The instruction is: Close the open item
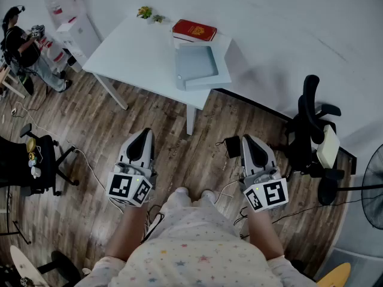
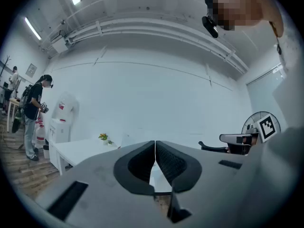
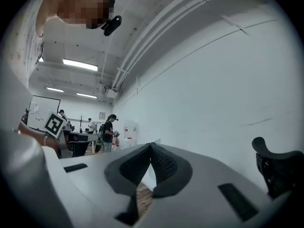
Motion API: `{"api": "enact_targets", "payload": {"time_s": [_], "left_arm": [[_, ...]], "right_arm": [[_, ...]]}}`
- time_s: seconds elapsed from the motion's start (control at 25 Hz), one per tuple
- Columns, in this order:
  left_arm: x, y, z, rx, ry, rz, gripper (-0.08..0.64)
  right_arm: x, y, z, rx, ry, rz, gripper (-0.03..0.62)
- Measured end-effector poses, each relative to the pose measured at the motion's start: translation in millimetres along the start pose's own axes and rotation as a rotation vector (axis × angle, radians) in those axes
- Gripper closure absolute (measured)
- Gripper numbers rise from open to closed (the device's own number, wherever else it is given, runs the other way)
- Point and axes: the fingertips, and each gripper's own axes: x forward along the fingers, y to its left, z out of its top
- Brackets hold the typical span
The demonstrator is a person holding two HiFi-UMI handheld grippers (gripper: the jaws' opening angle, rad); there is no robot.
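Left of the white table [image 1: 131, 52], a person [image 1: 21, 46] stands on the wooden floor, and a water dispenser [image 1: 75, 31] sits between that person and the table's left corner. On the table's far edge we see small potted plants [image 1: 145, 12]. Toward the table's right end lies a red book [image 1: 194, 30], and just in front of it, nearer to us, the grey laptop [image 1: 196, 64] sits with its lid raised.

Well short of the table, over the floor, we hold both grippers level and pointing toward it. Our left gripper [image 1: 142, 137] is below the table's middle in the head view; its jaws are pressed together with nothing between them. Our right gripper [image 1: 248, 141] is below the table's right end, its jaws likewise closed and empty. Neither touches the table or the laptop.

Right of the table, against the wall, stands a black office chair [image 1: 311, 124], and further right a fan [image 1: 374, 187] shows at the frame's edge.
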Motion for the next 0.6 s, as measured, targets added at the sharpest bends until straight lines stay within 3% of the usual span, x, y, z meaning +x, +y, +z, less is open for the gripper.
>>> {"api": "enact_targets", "payload": {"time_s": [0.36,0.6], "left_arm": [[5,-21,0,0.034,-0.008,0.032,0.543],[11,-35,1,0.04,-0.02,0.061,0.543]], "right_arm": [[-24,-36,6,-0.011,-0.021,-0.037,0.592],[-33,-61,16,0.051,-0.081,-0.034,0.592]]}}
